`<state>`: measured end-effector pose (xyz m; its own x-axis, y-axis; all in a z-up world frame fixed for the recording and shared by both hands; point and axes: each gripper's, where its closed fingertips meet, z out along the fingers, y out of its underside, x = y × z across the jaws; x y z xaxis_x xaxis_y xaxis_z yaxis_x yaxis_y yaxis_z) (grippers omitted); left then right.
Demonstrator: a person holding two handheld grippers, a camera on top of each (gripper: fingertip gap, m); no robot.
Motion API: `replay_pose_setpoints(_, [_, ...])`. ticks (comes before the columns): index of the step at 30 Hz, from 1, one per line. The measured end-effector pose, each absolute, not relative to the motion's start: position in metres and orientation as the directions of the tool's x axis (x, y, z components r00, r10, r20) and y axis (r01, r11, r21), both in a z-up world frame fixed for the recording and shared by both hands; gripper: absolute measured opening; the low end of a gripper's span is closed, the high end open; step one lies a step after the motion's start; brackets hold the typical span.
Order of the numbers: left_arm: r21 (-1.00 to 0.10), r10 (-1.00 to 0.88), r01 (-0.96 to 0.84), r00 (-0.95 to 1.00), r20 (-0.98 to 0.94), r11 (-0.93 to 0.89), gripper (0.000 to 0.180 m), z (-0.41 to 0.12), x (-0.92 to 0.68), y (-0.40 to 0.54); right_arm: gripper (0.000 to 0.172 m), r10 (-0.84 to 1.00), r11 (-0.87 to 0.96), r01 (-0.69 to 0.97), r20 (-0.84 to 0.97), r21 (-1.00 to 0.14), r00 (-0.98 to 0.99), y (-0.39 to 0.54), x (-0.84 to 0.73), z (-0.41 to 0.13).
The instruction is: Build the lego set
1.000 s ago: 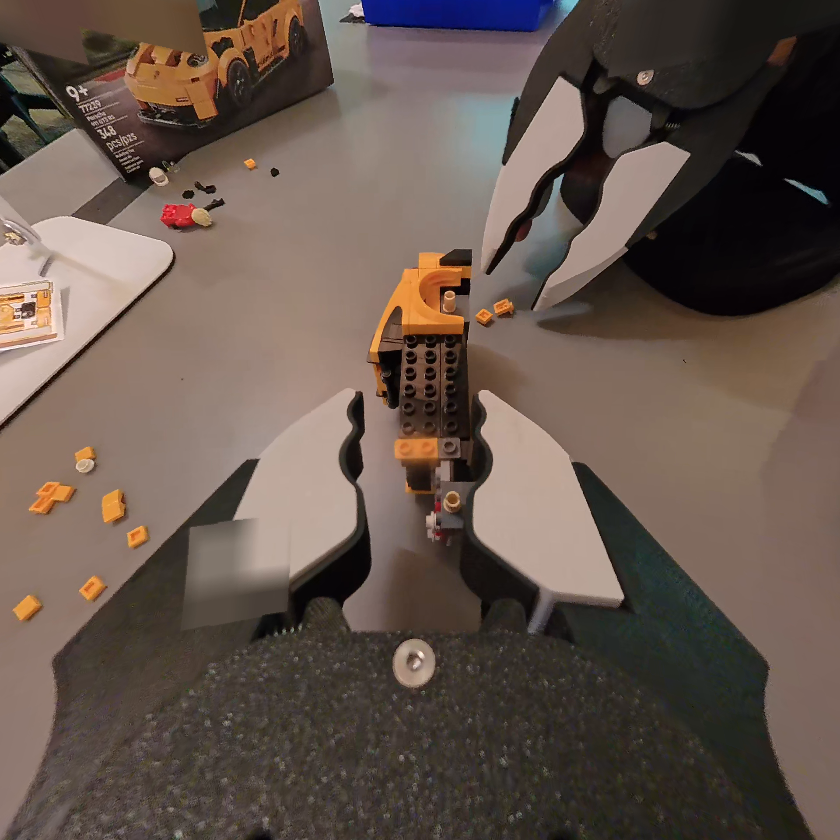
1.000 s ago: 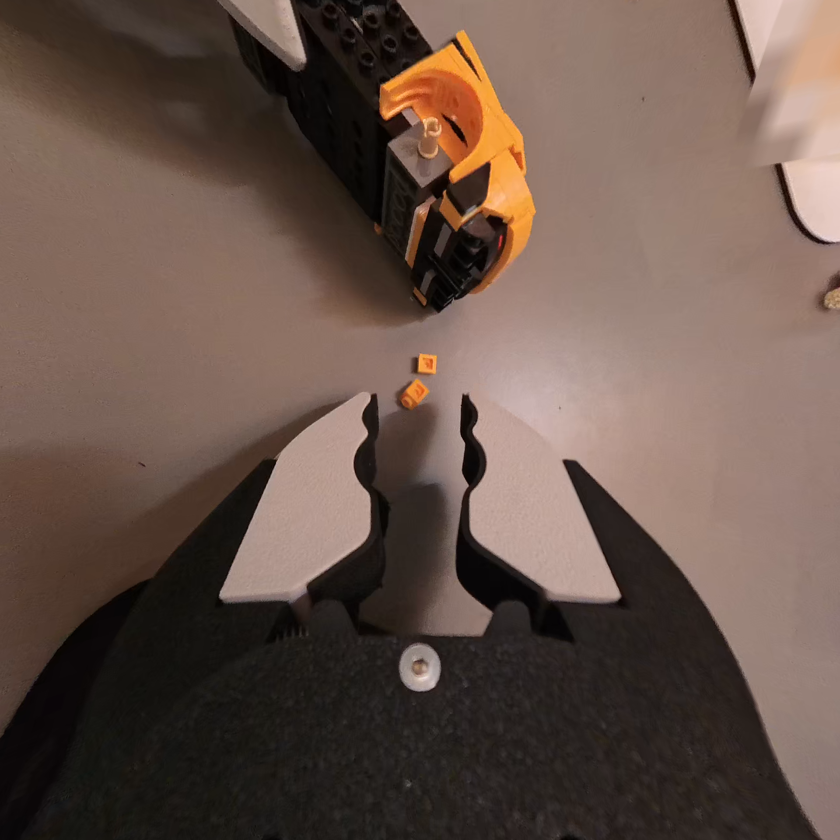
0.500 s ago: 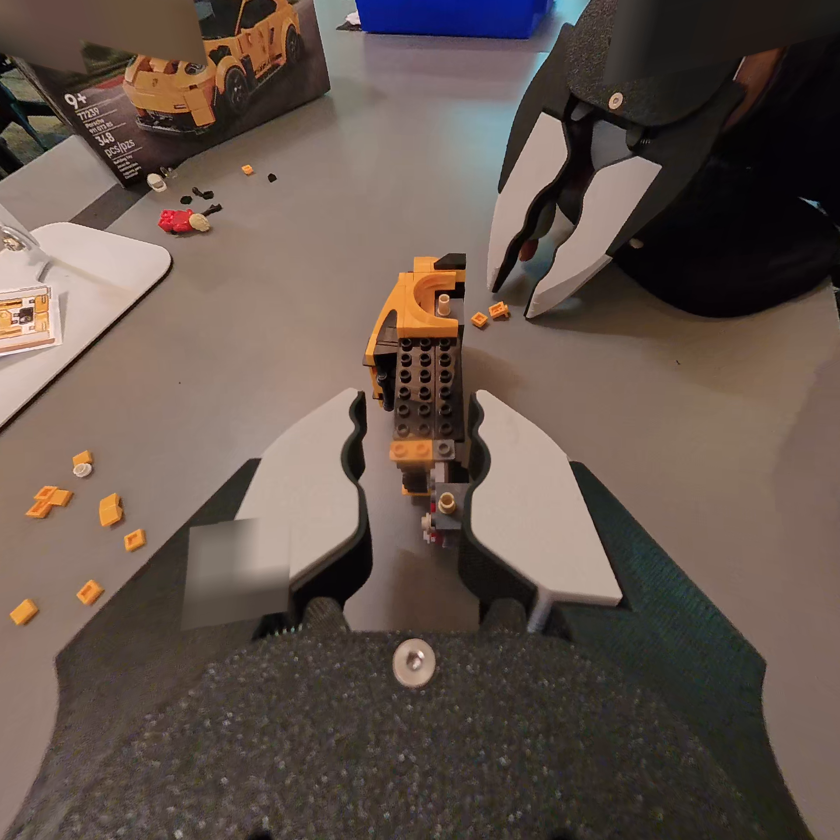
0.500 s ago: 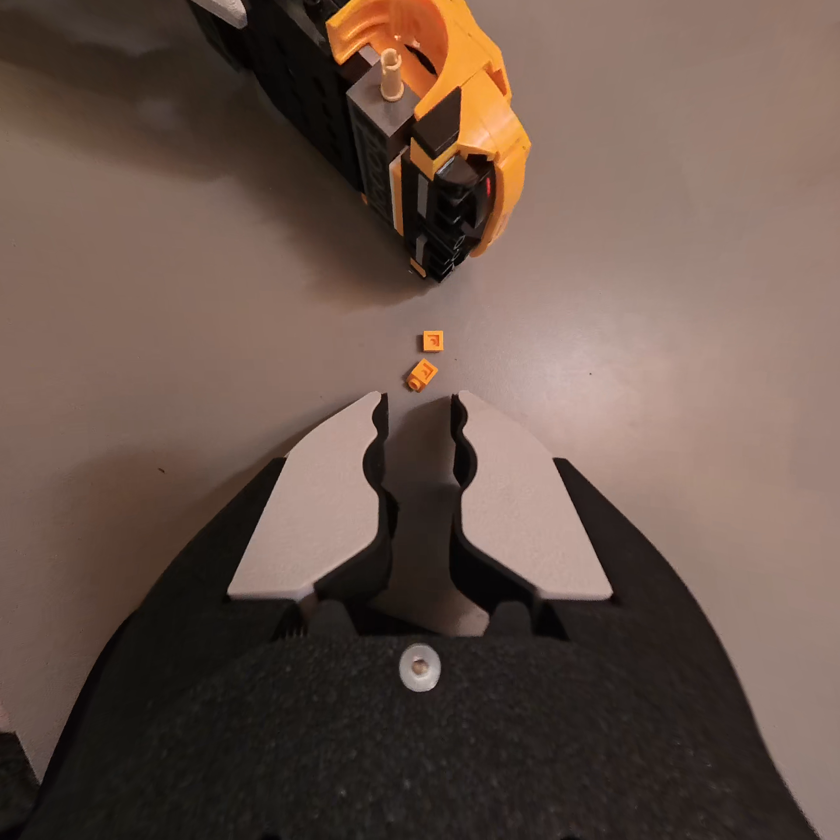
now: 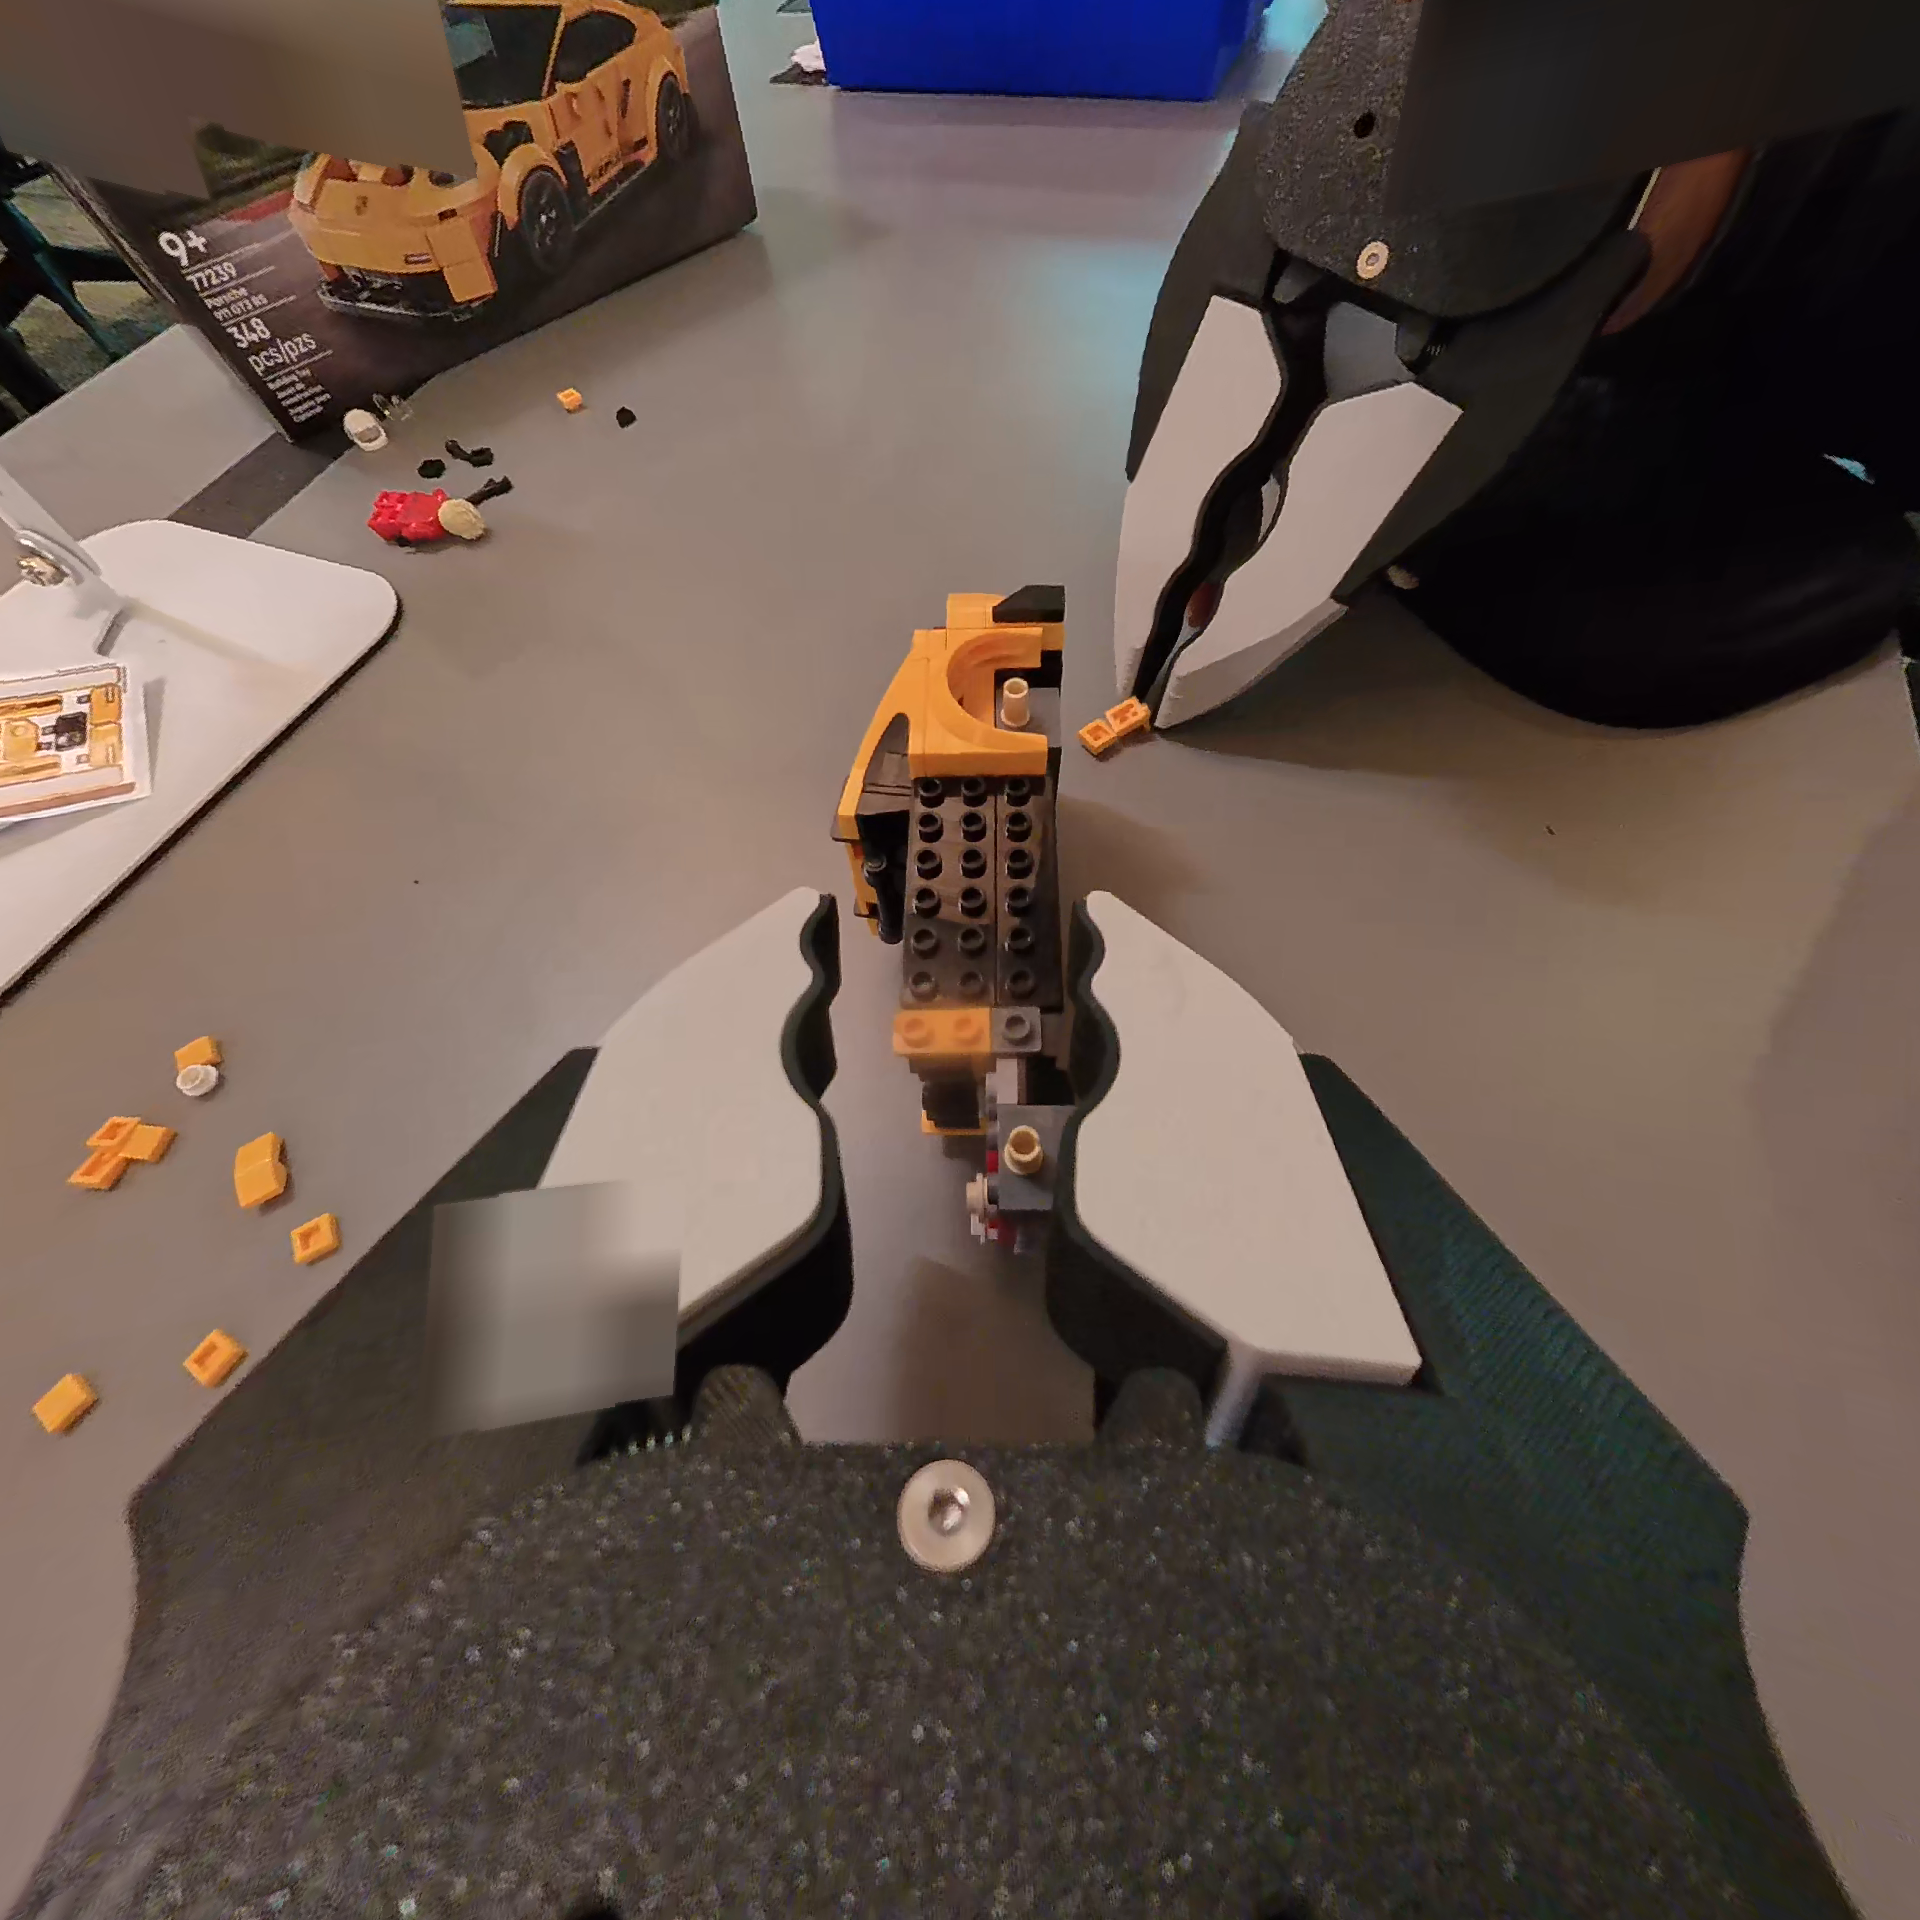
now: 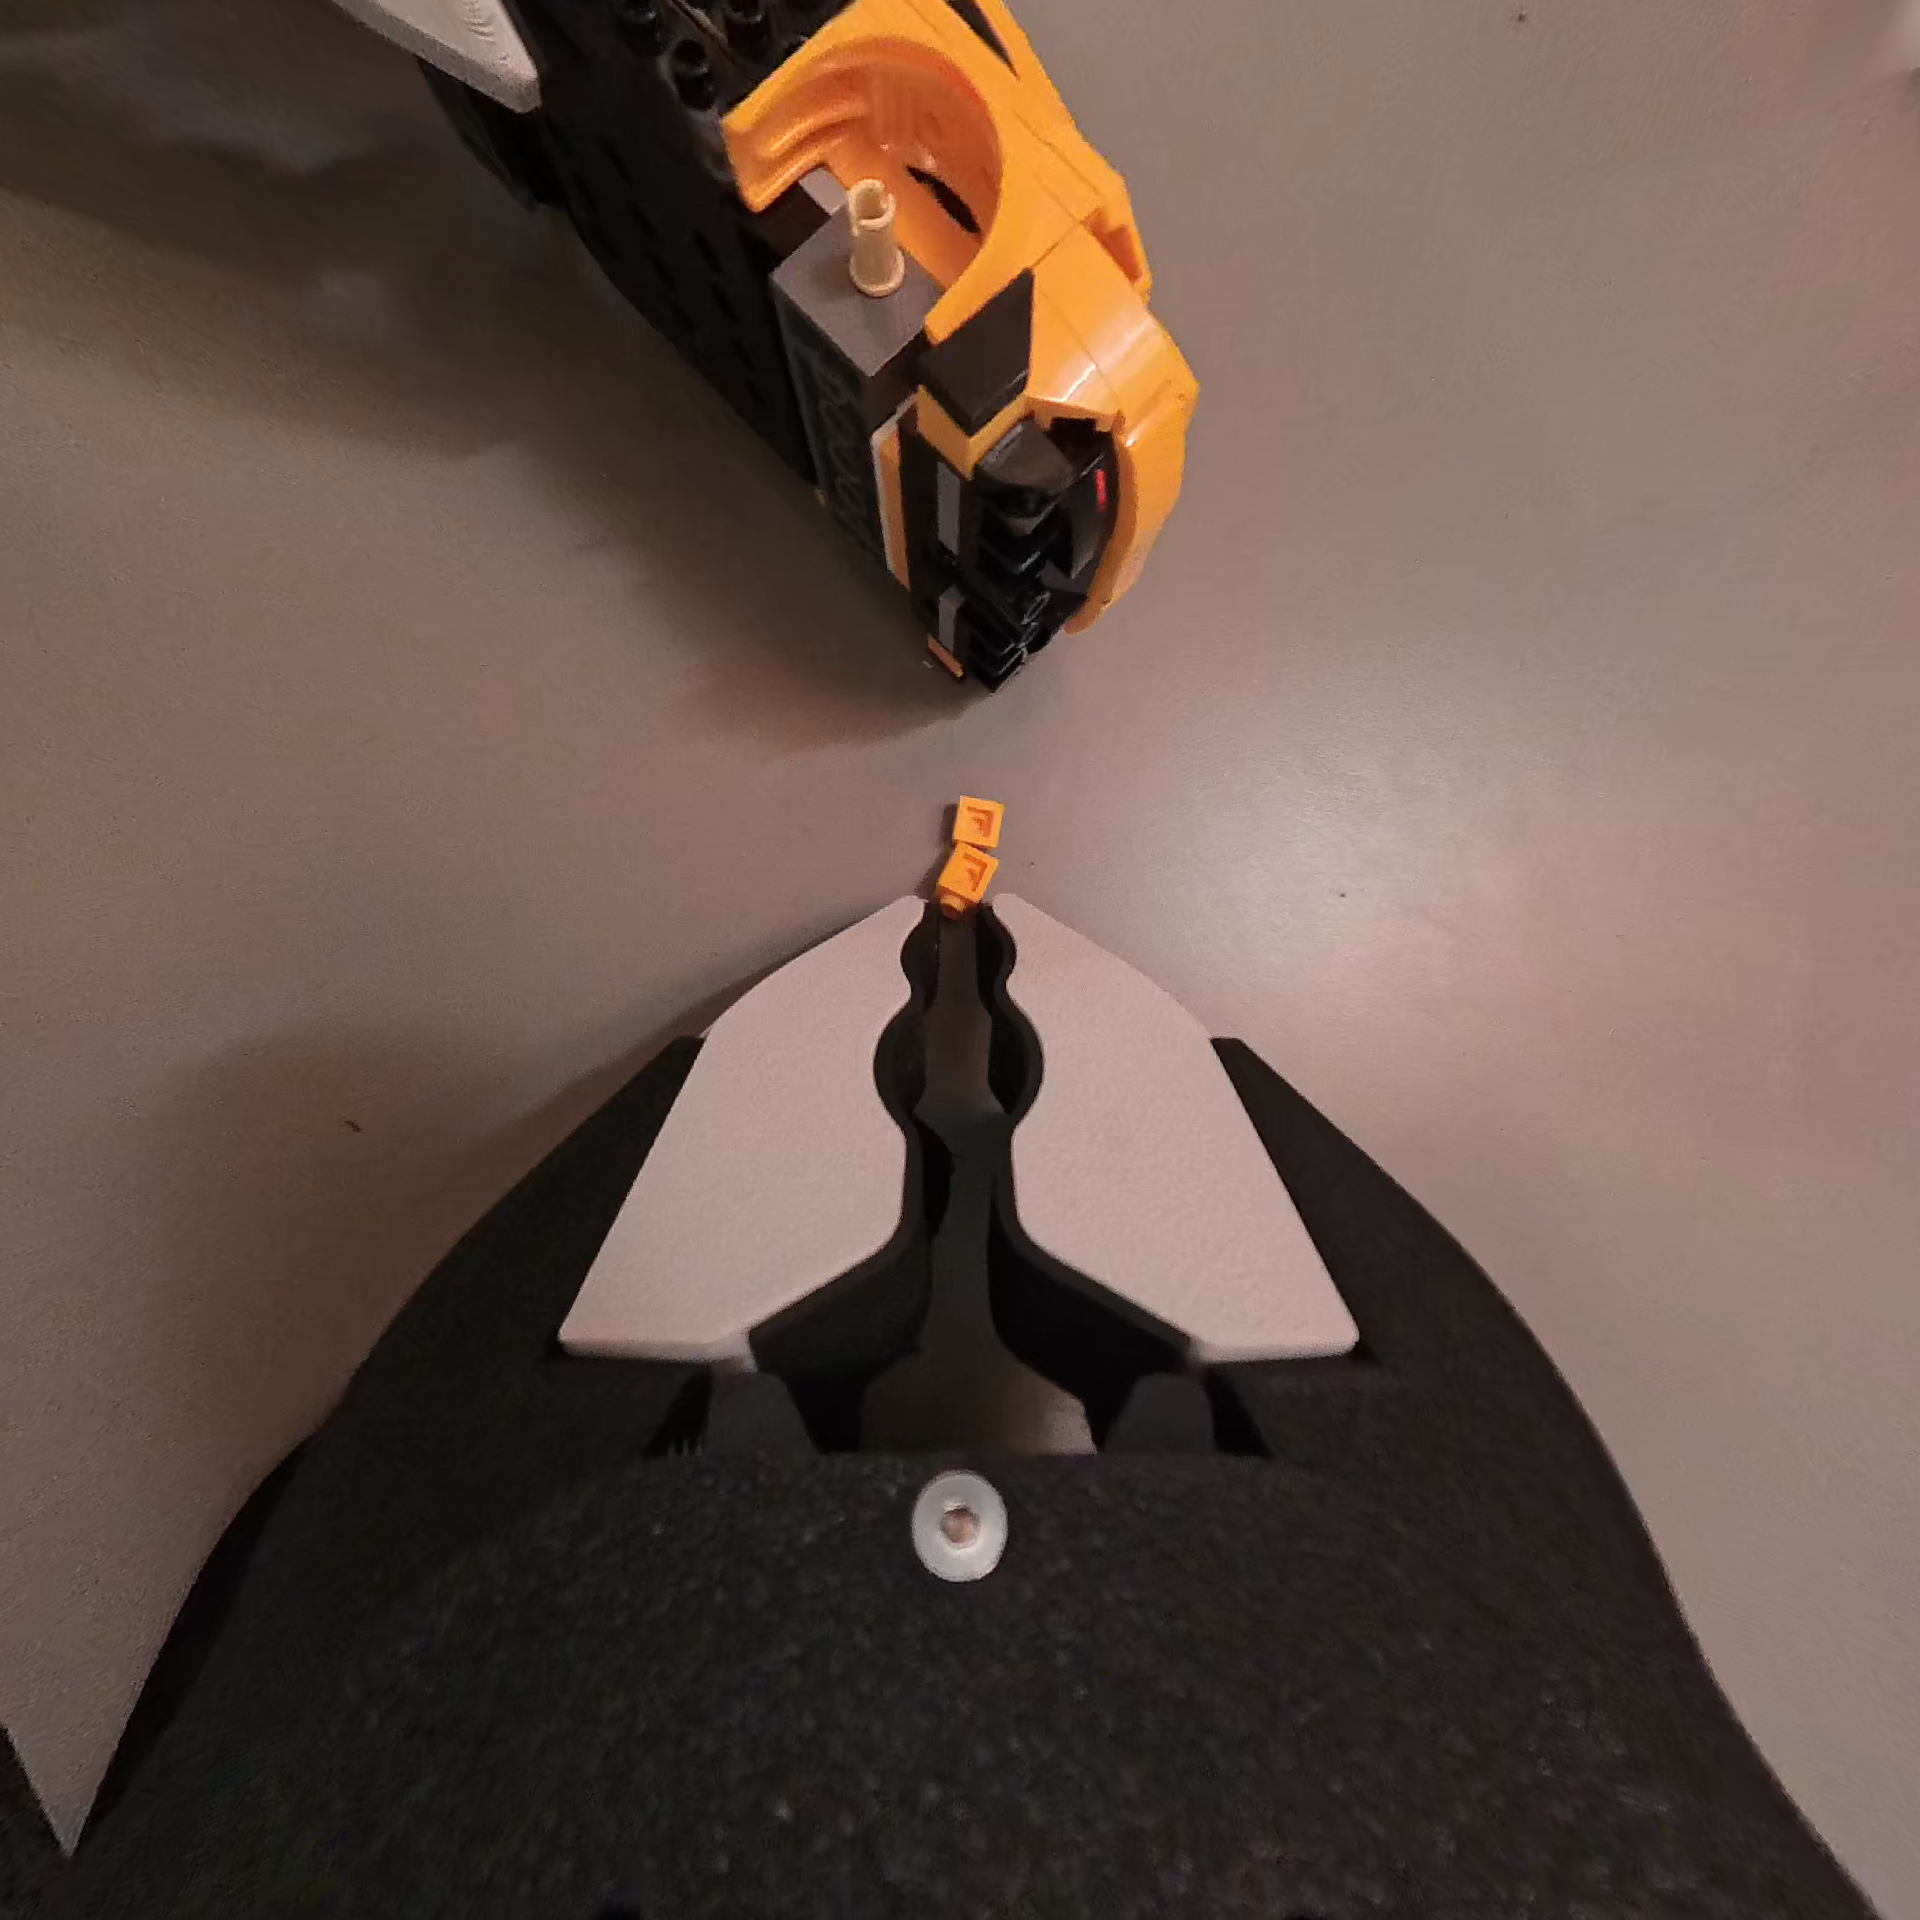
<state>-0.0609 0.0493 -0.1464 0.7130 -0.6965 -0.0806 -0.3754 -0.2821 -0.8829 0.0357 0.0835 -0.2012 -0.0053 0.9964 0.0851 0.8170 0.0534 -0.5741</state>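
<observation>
Right, we start at the small orange square plate (image 6: 966,876) lying on the grey tabletop (image 6: 1455,831). The right gripper (image 6: 956,906) has its jaws drawn narrow, nipping the plate's near end right at the tips. A twin orange plate (image 6: 977,821) lies touching it on the far side.

We judge this a delicate pinch. Only the very tips have it, so it wants steady, square pressure, or the plate may flick out or drag its twin along.

Just beyond lies the orange-and-black brick-built car body (image 5: 971,831), on its side, studs up. The left gripper (image 5: 951,904) straddles it with jaws wide. One pad is against the black side, while a sliver of tabletop shows at the other, so we won't call that a clamp.

Further out are loose orange pieces (image 5: 255,1169), a red piece (image 5: 405,514), the printed box (image 5: 468,208), a white board (image 5: 208,623) and a blue bin (image 5: 1039,42).

How deep the plate sits between the tips we can't see, and the car body's tabletop side is hidden too.
</observation>
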Motion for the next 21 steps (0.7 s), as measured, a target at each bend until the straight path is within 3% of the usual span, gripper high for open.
replay_pose_setpoints(5, [-0.893, -0.689, -0.381, 0.715, -0.119, -0.240, 0.040, -0.139, -0.061, 0.049, 0.006, 0.996, 0.076, 0.741, 0.088, -0.667, -0.023, 0.072, 0.028, -0.180])
replay_pose_setpoints(12, [-0.947, -0.771, -0.321, 0.595, -0.227, 0.031, 0.024, -0.094, -0.033, 0.020, 0.006, 0.988, -0.021, 0.326, -0.070, -0.945, -0.139, 0.019, -0.013, -0.092])
replay_pose_setpoints(21, [-0.963, -0.822, -0.213, 0.509, -0.255, 0.166, 0.017, -0.069, -0.021, -0.004, 0.006, 0.923, -0.223, 0.173, -0.265, -0.959, -0.280, -0.007, -0.027, -0.069])
